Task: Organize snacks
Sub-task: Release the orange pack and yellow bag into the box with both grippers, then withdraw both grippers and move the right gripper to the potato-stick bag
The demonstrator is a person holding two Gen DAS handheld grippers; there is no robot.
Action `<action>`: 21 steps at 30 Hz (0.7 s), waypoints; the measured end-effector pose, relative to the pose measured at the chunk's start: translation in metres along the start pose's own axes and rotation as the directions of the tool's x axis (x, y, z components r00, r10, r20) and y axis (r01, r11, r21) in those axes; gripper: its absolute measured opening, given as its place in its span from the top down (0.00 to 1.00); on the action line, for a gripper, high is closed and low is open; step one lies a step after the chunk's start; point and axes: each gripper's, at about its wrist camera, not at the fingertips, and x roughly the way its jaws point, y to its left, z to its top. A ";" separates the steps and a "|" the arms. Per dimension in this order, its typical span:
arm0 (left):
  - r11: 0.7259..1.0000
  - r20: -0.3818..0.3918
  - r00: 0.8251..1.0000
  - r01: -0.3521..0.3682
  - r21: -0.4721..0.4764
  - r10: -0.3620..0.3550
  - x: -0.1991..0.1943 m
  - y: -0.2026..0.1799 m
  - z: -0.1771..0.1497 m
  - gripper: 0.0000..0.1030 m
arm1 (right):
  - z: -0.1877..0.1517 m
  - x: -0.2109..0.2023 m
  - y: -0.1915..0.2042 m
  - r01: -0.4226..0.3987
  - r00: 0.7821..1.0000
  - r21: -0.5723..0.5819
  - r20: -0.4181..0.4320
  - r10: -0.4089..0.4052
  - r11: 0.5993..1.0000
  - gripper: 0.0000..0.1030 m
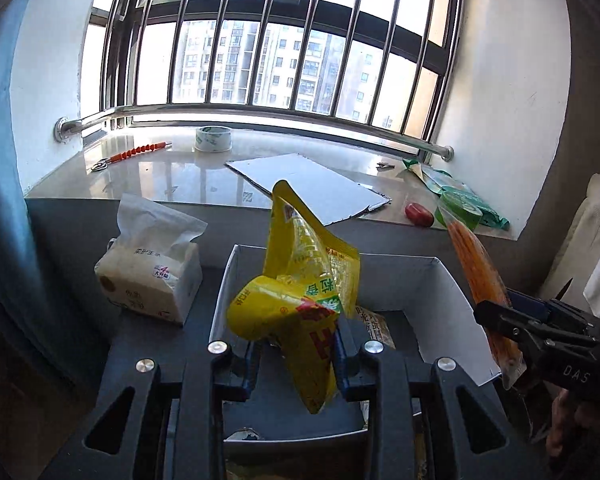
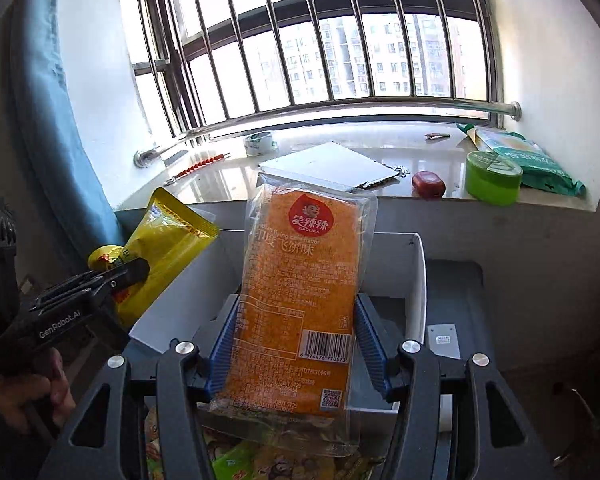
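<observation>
My left gripper (image 1: 296, 354) is shut on a crumpled yellow snack bag (image 1: 300, 296) and holds it above a white open box (image 1: 448, 300). The bag also shows in the right wrist view (image 2: 164, 252), at the left. My right gripper (image 2: 294, 340) is shut on a flat orange snack pack (image 2: 300, 300) in clear wrap, held upright over the same box (image 2: 416, 280). That pack shows edge-on in the left wrist view (image 1: 480, 272), at the right. More snack packs (image 2: 260, 460) lie below my right gripper. One pack (image 1: 376, 324) lies inside the box.
A tissue pack (image 1: 148, 272) stands left of the box. On the windowsill (image 1: 160, 176) lie a cardboard sheet (image 1: 312, 188), a tape roll (image 1: 213, 139), a red object (image 2: 428, 180), a green tub (image 2: 494, 178) and green bags (image 2: 540, 160). The barred window is behind.
</observation>
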 end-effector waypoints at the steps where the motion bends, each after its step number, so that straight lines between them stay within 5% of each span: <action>1: 1.000 -0.017 1.000 -0.004 -0.003 0.004 0.008 0.002 0.002 0.66 | 0.004 0.009 -0.002 0.002 1.000 0.002 -0.013 -0.002 1.000 0.41; 3: 1.000 -0.041 0.999 -0.026 -0.018 0.025 0.020 0.006 0.004 0.54 | 0.009 0.021 -0.009 0.023 0.999 0.004 -0.029 -0.023 1.000 0.37; 5: 1.000 -0.088 0.996 -0.018 -0.012 0.017 0.030 0.011 0.004 0.01 | 0.013 0.030 -0.013 0.062 0.998 -0.011 -0.028 -0.062 0.998 0.17; 7: 0.999 -0.095 0.995 -0.034 0.013 0.035 0.028 0.013 0.001 0.00 | 0.014 0.033 -0.014 0.157 0.987 -0.028 -0.027 -0.158 0.987 0.00; 9: 1.000 -0.077 0.997 -0.018 0.015 0.019 0.016 0.015 -0.004 0.00 | 0.012 0.026 -0.014 0.170 0.985 -0.046 0.000 -0.170 0.984 0.00; 15: 0.999 0.005 0.999 0.031 0.039 -0.031 -0.043 0.018 -0.022 0.00 | -0.002 -0.016 -0.012 0.060 0.996 0.000 0.074 -0.059 0.998 0.00; 21: 0.993 0.107 0.991 0.070 0.091 -0.080 -0.125 0.011 -0.067 0.00 | -0.058 -0.083 0.000 -0.074 0.988 0.000 0.135 0.074 0.997 0.00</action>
